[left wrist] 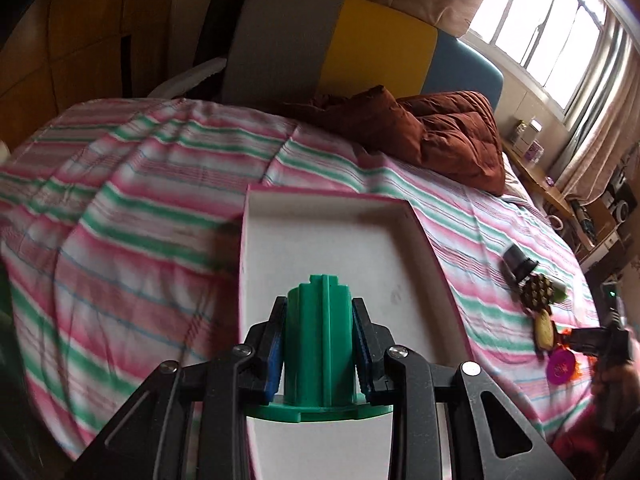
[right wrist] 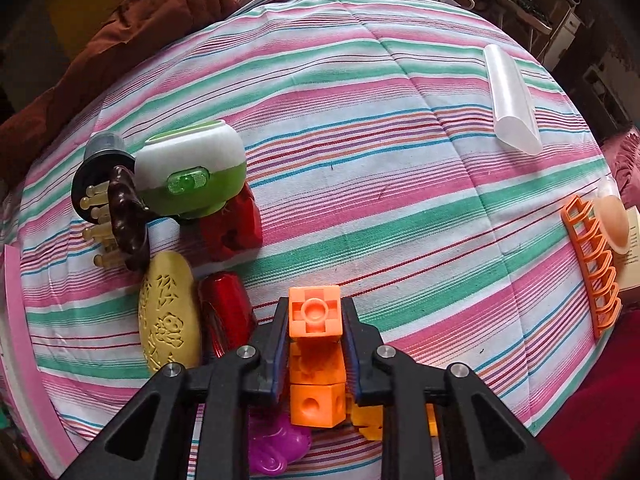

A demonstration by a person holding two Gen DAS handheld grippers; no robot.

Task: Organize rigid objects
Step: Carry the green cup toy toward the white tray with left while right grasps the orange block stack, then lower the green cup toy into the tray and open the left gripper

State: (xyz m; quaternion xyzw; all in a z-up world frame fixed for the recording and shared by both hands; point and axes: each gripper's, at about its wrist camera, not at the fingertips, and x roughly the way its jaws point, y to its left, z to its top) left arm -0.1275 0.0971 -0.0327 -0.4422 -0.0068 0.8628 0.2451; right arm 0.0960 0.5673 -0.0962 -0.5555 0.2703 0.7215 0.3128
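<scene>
Left gripper [left wrist: 319, 354] clenched on green plastic piece [left wrist: 320, 344], carried over white tray [left wrist: 340, 216]; grip sat on round barrel; piece could twist or slip. Right gripper [right wrist: 316, 332] pinched top block of orange block chain [right wrist: 316, 344] on striped bedspread [right wrist: 360, 160]; links below could snag purple toy [right wrist: 276, 448] at 7 o'clock, or separate on lift.

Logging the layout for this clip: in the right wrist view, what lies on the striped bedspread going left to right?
Black brush with yellowish bristles → green-and-white device → orange block stack held in the right gripper → translucent white tube → orange rack.
</scene>
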